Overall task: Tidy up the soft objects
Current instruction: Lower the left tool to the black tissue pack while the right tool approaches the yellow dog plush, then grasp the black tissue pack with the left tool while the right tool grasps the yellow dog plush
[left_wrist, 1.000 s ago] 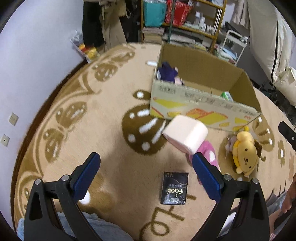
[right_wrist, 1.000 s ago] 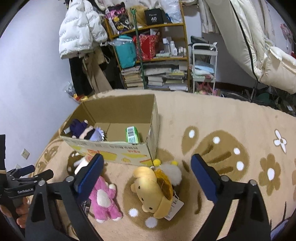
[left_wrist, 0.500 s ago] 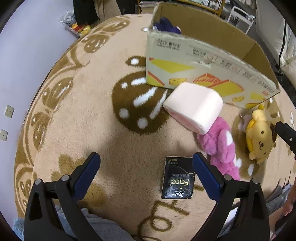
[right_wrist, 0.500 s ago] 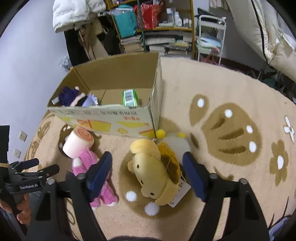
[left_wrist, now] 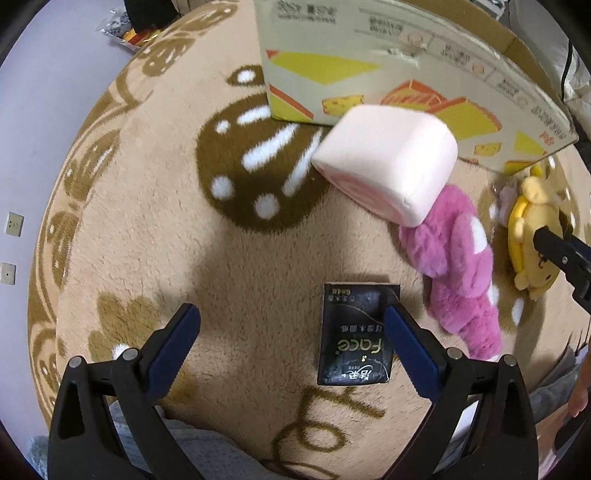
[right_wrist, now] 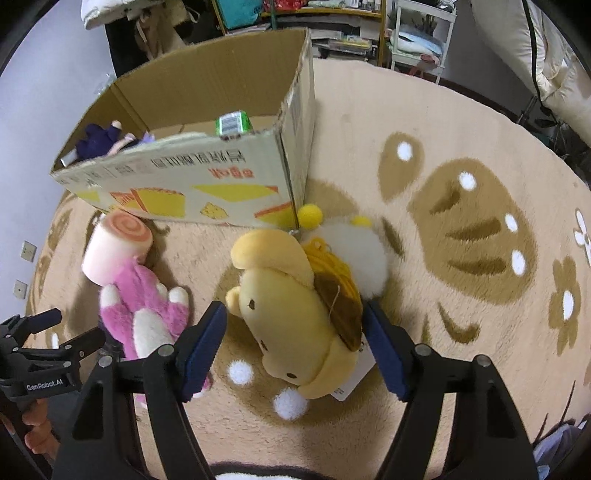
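Observation:
A yellow dog plush lies on the rug in the right wrist view, and my open right gripper straddles it, one finger at each side, with small gaps. It also shows at the right edge of the left wrist view. A pink plush lies beside a pink swiss-roll cushion. A black tissue pack lies on the rug just inside the right finger of my open, empty left gripper. The cardboard box stands behind.
The box holds a dark purple doll and a green packet. A white fluffy plush with yellow pompoms lies behind the yellow dog. Shelves and a white cart stand beyond the rug. A wall lies left.
Both grippers have dropped lower and moved forward. The right gripper has narrowed around the yellow dog plush. The left gripper has come close over the black tissue pack.

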Demonstrator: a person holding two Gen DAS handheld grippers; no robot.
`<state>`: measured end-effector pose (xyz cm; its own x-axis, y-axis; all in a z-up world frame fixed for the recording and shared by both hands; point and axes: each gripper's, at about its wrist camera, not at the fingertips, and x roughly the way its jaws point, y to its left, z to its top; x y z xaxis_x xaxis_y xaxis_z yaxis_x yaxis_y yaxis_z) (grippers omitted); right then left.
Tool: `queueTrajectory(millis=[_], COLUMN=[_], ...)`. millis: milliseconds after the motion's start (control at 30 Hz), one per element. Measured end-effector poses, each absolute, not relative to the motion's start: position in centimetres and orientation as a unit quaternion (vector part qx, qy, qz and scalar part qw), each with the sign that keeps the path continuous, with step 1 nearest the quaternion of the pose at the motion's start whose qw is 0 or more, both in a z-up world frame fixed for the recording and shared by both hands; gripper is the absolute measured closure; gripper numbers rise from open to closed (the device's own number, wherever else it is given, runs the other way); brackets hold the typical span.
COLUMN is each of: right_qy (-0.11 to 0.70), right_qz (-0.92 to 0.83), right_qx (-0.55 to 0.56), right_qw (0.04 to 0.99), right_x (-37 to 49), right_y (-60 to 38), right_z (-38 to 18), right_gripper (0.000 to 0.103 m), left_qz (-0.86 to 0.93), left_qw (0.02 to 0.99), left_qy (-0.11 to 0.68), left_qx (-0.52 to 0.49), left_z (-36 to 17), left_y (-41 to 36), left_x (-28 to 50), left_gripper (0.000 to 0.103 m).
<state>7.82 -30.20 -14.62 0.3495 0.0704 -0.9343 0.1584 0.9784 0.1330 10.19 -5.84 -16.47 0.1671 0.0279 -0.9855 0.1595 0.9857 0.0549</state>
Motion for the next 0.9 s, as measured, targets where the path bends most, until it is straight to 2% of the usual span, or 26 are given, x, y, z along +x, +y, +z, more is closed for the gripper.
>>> queueTrajectory(millis=[767,900], right_qy=[0.609,0.608], right_qz=[-0.018,-0.016], right_qx=[0.071,0.077], right_qw=[0.790,0.790], right_x=[10.0,9.9], right_y=[-28.8,-29.0], right_z=[-17.6,-17.6], right_gripper=[0.024,0.028], left_qz=[-0.062,-0.066], left_qw=[0.736,0.733], left_qy=[0.672,0.675], left_qx=[0.061,0.052], left_z=[-18.6,-18.9], left_y=[-6.3,-6.5], left_x=[10.0,9.8], left_gripper=[0.005,0.006])
